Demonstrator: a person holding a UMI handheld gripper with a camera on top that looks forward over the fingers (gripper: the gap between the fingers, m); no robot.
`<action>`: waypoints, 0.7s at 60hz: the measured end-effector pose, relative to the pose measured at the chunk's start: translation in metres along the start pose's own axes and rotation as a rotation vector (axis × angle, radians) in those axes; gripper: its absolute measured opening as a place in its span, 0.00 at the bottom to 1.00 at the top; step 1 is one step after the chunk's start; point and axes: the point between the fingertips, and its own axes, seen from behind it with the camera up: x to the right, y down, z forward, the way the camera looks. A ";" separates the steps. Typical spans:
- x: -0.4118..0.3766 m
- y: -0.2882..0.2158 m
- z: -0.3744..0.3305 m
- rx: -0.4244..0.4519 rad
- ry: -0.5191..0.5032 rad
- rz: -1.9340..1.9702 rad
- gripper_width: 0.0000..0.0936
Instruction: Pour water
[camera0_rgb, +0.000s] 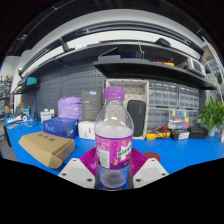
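Bottle (113, 140), purple cap on, stands between claw (113, 172) fingers w/ pink pads at its sides; looks pinched, off the blue tabletop (185, 152). Step: carry phase, pour not begun. No obvious cup seen; cap looks shut. Next: find a vessel, uncap, tilt slowly. Brown bag (45, 148) lies to one side.
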 end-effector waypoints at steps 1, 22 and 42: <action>0.000 0.000 0.000 0.002 -0.003 -0.005 0.41; 0.019 -0.006 0.001 -0.020 0.002 -0.135 0.38; 0.105 -0.015 0.060 -0.145 0.093 -0.859 0.38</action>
